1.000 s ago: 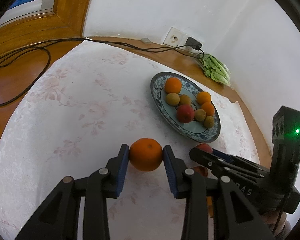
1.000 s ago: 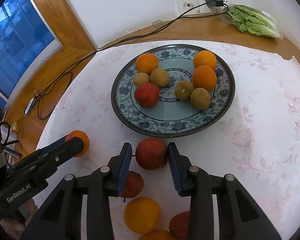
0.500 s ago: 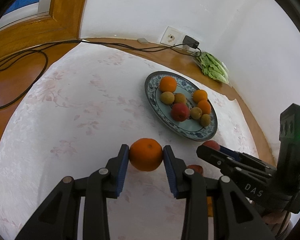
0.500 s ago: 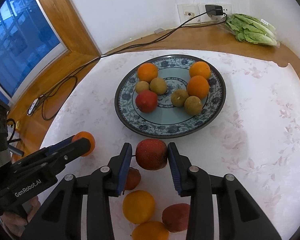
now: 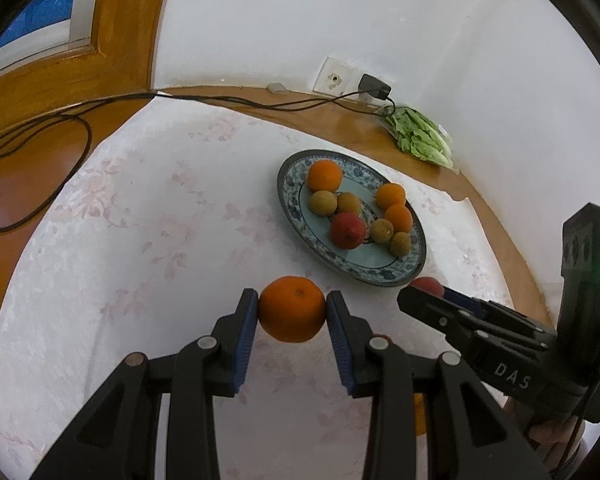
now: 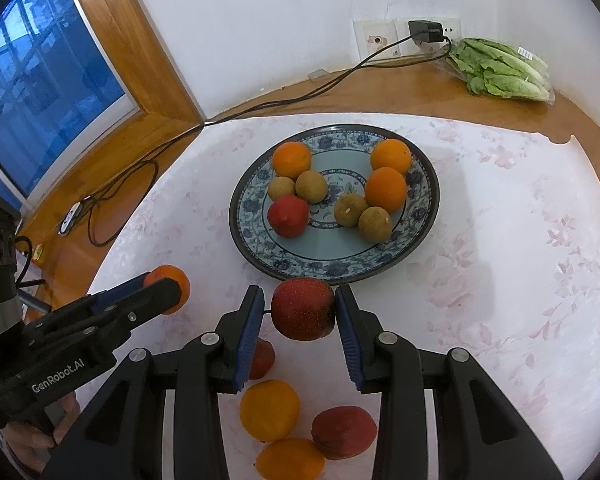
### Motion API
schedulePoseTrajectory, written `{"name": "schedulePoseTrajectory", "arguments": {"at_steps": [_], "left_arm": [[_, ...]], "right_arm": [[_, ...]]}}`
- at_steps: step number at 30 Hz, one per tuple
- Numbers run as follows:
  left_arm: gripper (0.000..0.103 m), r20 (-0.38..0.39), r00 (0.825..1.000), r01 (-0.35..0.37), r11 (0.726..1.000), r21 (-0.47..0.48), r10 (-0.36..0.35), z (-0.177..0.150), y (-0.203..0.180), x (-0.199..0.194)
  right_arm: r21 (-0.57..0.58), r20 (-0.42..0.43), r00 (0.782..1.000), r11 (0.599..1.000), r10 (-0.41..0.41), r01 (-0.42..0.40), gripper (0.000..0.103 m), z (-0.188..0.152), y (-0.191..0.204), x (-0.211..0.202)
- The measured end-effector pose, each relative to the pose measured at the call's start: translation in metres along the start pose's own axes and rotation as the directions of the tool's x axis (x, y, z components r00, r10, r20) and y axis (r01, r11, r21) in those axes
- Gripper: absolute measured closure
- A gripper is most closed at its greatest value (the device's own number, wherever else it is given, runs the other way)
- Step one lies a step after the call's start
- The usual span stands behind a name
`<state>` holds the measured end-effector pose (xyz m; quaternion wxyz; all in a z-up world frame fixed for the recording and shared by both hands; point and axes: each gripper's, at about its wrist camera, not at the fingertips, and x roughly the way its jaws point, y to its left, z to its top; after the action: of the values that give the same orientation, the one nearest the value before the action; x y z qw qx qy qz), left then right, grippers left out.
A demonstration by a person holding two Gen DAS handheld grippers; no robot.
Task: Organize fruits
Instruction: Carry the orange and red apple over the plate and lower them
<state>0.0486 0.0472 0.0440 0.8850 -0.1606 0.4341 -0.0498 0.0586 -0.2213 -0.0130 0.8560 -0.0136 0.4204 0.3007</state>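
My left gripper (image 5: pixel 292 310) is shut on an orange (image 5: pixel 292 314) and holds it above the cloth, short of the plate. My right gripper (image 6: pixel 300 312) is shut on a red apple (image 6: pixel 303 308) and holds it above the plate's near rim. The blue patterned plate (image 6: pixel 420 236) holds three oranges, a red apple (image 6: pixel 288 215) and several small brown fruits; it also shows in the left wrist view (image 5: pixel 288 196). Loose oranges (image 6: pixel 269 410) and red apples (image 6: pixel 344 432) lie on the cloth under my right gripper.
A white flowered cloth (image 6: pixel 520 280) covers the round wooden table. A bag of lettuce (image 6: pixel 500 70) lies by the back wall beside a socket with a charger (image 6: pixel 426 30). A black cable (image 6: pixel 260 108) runs along the table's back left edge.
Both grippers have risen with their fruit, so the plate looks smaller and farther. More loose fruit shows under the right gripper.
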Motion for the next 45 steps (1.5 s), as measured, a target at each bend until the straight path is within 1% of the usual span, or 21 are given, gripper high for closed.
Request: {"name": "schedulePoseTrajectory", "arguments": {"at_steps": [8, 15, 21, 27, 32, 38, 45], "left_arm": [[0.066, 0.010, 1.000, 0.008, 1.000, 0.017, -0.008, 0.008, -0.003, 0.000], [0.066, 0.017, 0.999, 0.035, 0.999, 0.015, -0.035, 0.016, -0.003, 0.002], [0.066, 0.023, 0.999, 0.031, 0.999, 0.040, -0.032, 0.027, -0.012, 0.012], [0.066, 0.024, 0.999, 0.038, 0.997, 0.068, -0.040, 0.038, -0.025, 0.030], [0.067, 0.027, 0.999, 0.028, 0.995, 0.093, -0.031, 0.047, -0.031, 0.046], [0.066, 0.017, 1.000, 0.013, 0.996, 0.088, -0.015, 0.049, -0.030, 0.059], [0.066, 0.030, 1.000, 0.000, 0.995, 0.100, -0.003, 0.050, -0.030, 0.061]], "right_arm": [[0.002, 0.015, 1.000, 1.000, 0.001, -0.001, 0.065, 0.005, -0.005, -0.003], [0.000, 0.028, 1.000, 1.000, 0.004, -0.004, 0.065, 0.008, -0.008, -0.004], [-0.003, 0.036, 0.999, 1.000, -0.004, 0.004, 0.065, 0.013, -0.014, -0.001], [-0.021, 0.032, 0.999, 1.000, -0.014, 0.014, 0.065, 0.016, -0.017, 0.004], [-0.055, 0.028, 0.999, 0.998, -0.016, 0.017, 0.065, 0.017, -0.014, 0.010], [-0.092, 0.033, 0.999, 0.995, -0.034, 0.037, 0.065, 0.018, -0.010, 0.016], [-0.117, 0.035, 0.997, 0.991, -0.061, 0.065, 0.065, 0.017, -0.008, 0.023]]}}
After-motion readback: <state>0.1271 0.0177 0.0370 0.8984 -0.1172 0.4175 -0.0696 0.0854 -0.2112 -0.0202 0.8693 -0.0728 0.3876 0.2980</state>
